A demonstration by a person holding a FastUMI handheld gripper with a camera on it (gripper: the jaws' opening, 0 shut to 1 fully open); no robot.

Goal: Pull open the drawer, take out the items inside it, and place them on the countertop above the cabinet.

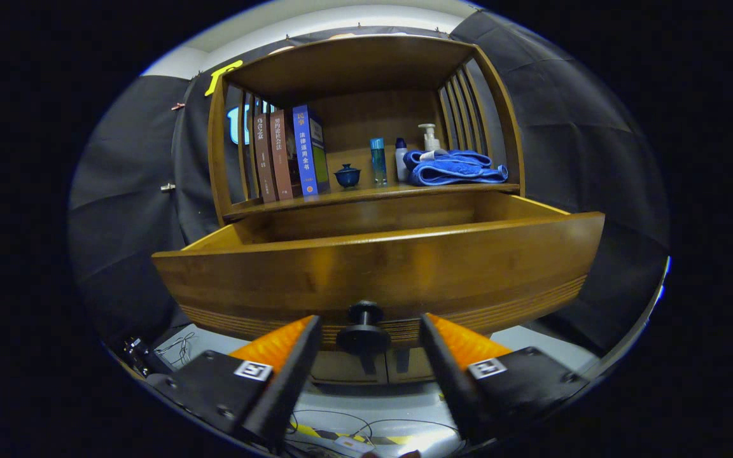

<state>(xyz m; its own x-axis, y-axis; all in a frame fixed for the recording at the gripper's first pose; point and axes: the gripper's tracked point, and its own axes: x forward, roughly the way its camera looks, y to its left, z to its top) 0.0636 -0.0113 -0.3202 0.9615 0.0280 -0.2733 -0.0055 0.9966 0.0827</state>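
2 fingers [303,346] of the gripper [364,327] stand spread either side of the drawer's knob [364,331], not touching it. The drawer [379,273] is pulled out below the countertop [373,191]; its contents are hidden behind the front panel. Reaching in blind, the gripper might clip that front edge.

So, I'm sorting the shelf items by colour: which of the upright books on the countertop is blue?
The blue book, rightmost in the row, next to the small dark blue lidded cup. The two books left of it are brown.
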